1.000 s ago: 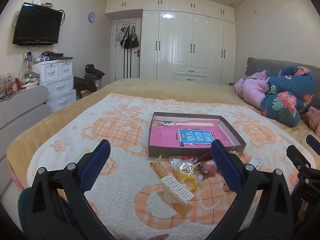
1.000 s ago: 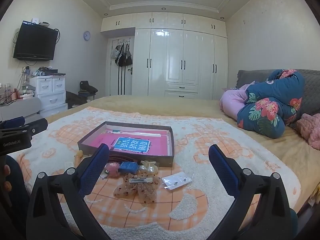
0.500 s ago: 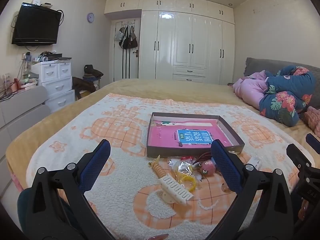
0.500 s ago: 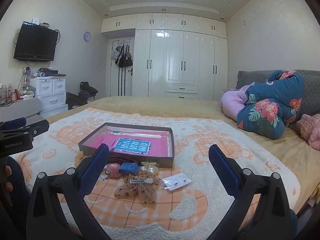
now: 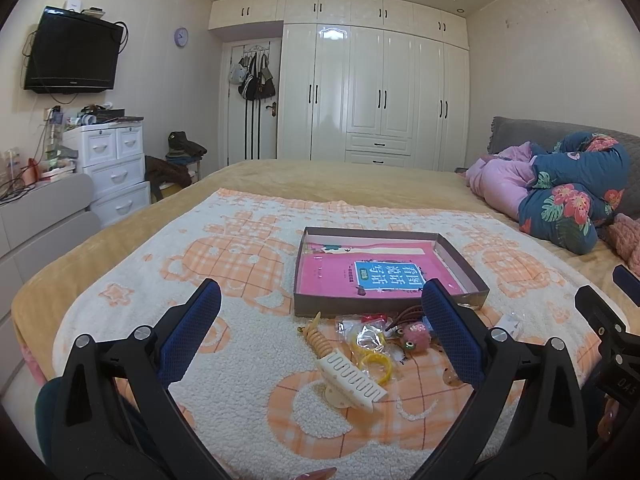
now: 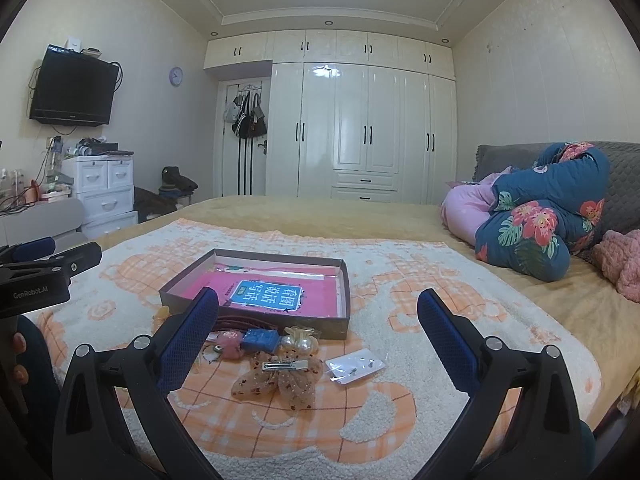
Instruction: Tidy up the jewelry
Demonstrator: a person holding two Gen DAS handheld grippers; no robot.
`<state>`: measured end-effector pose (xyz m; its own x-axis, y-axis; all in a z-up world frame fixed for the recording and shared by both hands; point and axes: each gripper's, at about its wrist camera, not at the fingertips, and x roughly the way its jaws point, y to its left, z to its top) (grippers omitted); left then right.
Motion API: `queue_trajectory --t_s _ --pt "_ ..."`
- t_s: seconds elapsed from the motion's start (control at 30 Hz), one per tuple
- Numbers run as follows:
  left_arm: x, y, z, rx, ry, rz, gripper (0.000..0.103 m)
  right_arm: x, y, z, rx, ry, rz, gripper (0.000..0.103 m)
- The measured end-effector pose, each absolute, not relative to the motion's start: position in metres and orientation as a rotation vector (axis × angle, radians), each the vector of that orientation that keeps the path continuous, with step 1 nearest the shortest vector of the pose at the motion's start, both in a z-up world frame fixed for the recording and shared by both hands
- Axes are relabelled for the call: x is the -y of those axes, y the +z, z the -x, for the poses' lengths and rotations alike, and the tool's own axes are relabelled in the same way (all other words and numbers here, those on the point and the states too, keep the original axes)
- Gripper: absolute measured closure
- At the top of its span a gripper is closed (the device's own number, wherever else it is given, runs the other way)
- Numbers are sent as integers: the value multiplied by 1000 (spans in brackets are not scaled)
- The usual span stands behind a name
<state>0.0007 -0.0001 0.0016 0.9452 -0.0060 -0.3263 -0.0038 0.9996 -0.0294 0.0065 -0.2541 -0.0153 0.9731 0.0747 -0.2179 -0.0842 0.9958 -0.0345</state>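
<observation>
Little has shifted over the last second: both views have only drifted slightly, and the jewelry lies where it lay. Both grippers hover above the near edge of the bed, jaws spread wide and empty. The left gripper point(image 5: 320, 332) faces a cream claw clip point(image 5: 352, 380), a yellow ring-shaped piece point(image 5: 374, 362) in clear wrapping and a pink fuzzy ball point(image 5: 416, 334). The right gripper point(image 6: 318, 328) looks over a sheer dotted bow clip point(image 6: 278, 378), a small clear packet point(image 6: 355, 365), a pearl bow point(image 6: 300, 340) and a blue block point(image 6: 260, 338). All of it sits in a loose heap on the orange-and-white blanket point(image 6: 400, 408), just in front of the shallow box point(image 6: 256, 312), which holds only a pink booklet point(image 6: 264, 292).

Sorting appears not yet begun; this looks like the approach before a first pick. The next move likely calls for lowering one gripper onto a single piece at the heap's edge, such as the claw clip or bow clip, closing on it without snagging its neighbours.
</observation>
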Motion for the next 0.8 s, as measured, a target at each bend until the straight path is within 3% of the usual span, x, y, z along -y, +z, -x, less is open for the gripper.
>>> queue_trajectory --t_s 0.8 --pt "1 5 0 -323 -4 30 11 256 -15 -5 -210 80 42 6"
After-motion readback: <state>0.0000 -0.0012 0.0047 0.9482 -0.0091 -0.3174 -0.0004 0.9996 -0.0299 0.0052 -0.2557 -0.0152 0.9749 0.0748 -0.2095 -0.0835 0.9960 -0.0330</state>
